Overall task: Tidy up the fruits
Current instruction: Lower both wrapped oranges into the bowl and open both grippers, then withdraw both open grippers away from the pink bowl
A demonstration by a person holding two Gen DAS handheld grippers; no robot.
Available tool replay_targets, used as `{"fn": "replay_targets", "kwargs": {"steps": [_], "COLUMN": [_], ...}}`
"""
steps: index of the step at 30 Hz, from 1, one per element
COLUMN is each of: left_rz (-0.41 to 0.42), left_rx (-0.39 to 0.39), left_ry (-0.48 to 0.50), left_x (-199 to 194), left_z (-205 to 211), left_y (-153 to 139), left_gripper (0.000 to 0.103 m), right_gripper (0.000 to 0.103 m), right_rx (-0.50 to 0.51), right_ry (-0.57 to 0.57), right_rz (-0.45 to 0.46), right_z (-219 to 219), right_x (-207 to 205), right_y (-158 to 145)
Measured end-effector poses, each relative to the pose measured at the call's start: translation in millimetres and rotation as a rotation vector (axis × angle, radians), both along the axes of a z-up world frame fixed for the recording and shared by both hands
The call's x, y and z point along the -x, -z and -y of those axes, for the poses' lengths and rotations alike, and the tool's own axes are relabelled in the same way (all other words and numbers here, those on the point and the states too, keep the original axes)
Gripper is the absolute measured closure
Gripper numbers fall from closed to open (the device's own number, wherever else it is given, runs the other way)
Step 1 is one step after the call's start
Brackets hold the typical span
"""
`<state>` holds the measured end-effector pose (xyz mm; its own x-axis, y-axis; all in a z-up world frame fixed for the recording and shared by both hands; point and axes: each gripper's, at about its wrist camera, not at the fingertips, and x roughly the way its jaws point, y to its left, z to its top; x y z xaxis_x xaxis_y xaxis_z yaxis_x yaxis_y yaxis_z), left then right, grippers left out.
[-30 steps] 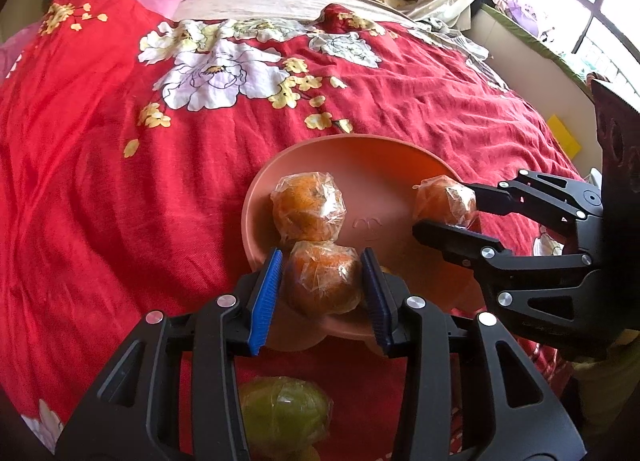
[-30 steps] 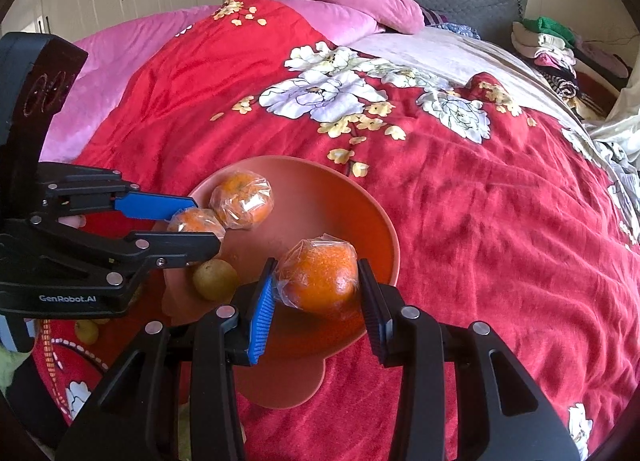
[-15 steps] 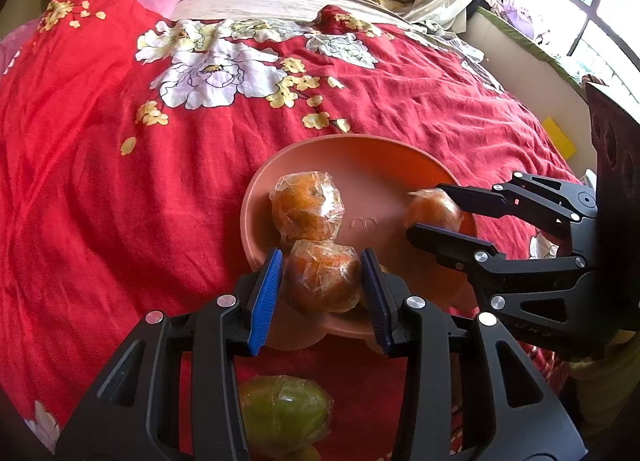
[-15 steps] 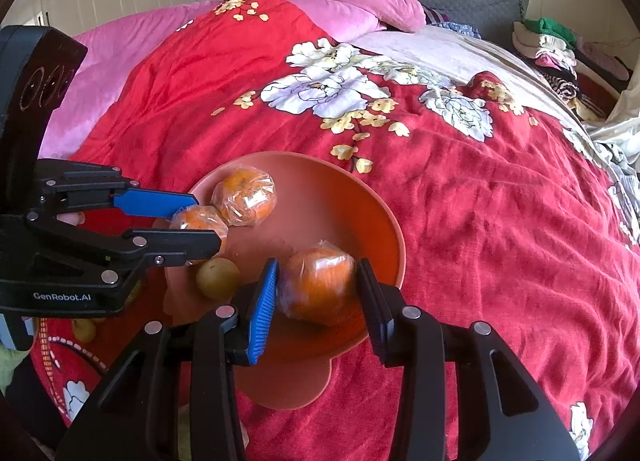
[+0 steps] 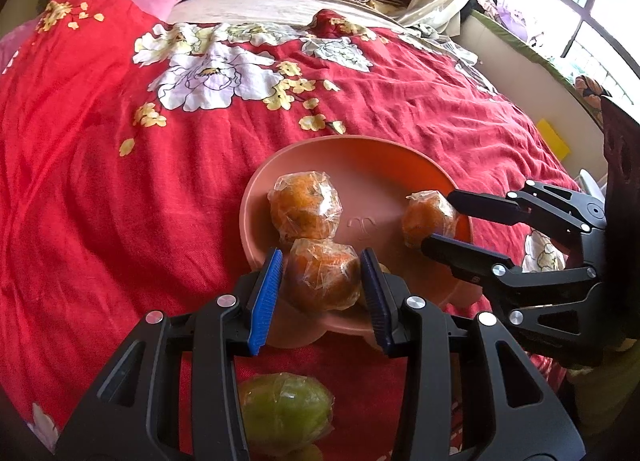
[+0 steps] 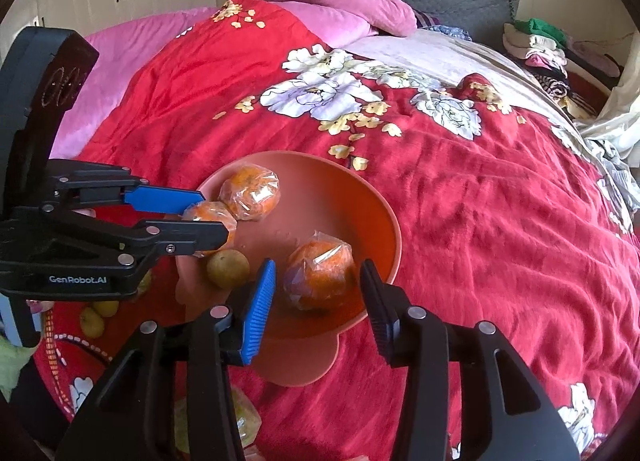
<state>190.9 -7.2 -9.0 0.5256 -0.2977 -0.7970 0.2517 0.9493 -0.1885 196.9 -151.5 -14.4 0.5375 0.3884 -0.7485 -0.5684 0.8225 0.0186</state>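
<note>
Red bedcover (image 5: 100, 181) with white flowers lies over the bed, and on it stands a salmon-pink bowl (image 5: 360, 157), which you reach from two sides. Your left gripper (image 5: 322, 277) is at the near rim of the bowl, and its jaws stand on both sides of a wrapped orange (image 5: 324, 279); the blue pads are very close to the plastic film, but I cannot tell if they really press it. A second wrapped orange (image 5: 304, 209) lies in the bowl just behind it, touching it. Your right gripper (image 6: 318, 281) has its jaws spread, with a clear gap on each side of a third wrapped orange (image 6: 320, 275), which rests on the floor of the bowl near the right rim. A small yellow-green fruit (image 6: 228, 267) lies at the low edge of the bowl, beside the left gripper. On the bedcover, under the left gripper, lies a green wrapped fruit (image 5: 286, 413), outside the bowl.
</note>
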Motion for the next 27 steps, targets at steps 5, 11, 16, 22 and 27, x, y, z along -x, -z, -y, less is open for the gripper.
{"fn": "replay_targets", "kwargs": {"steps": [5, 11, 16, 22, 27], "left_rz": [0.007, 0.034, 0.046, 0.077, 0.084], "left_rx": [0.004, 0.011, 0.018, 0.004, -0.001], "left_ry": [0.009, -0.005, -0.006, -0.005, -0.003], "left_x": [2.2, 4.4, 6.4, 11.4, 14.1], "left_z": [-1.9, -9.5, -12.6, -13.0, -15.6], "left_y": [-2.6, -12.7, -18.6, -27.6, -30.5], "left_gripper": [0.069, 0.064, 0.061, 0.051, 0.043], "right_gripper": [0.054, 0.045, 0.037, 0.032, 0.025], "right_rx": [-0.003, -0.028, -0.039, -0.071, -0.082], "right_ry": [0.019, 0.045, 0.056, 0.076, 0.102], "right_rz": [0.013, 0.013, 0.014, 0.009, 0.016], "right_z": [-0.7, -0.8, -3.0, 1.1, 6.2], "right_x": [6.9, 15.0, 21.0, 24.5, 27.7], "right_y": [-3.1, -4.5, -6.5, -11.9, -16.3]}}
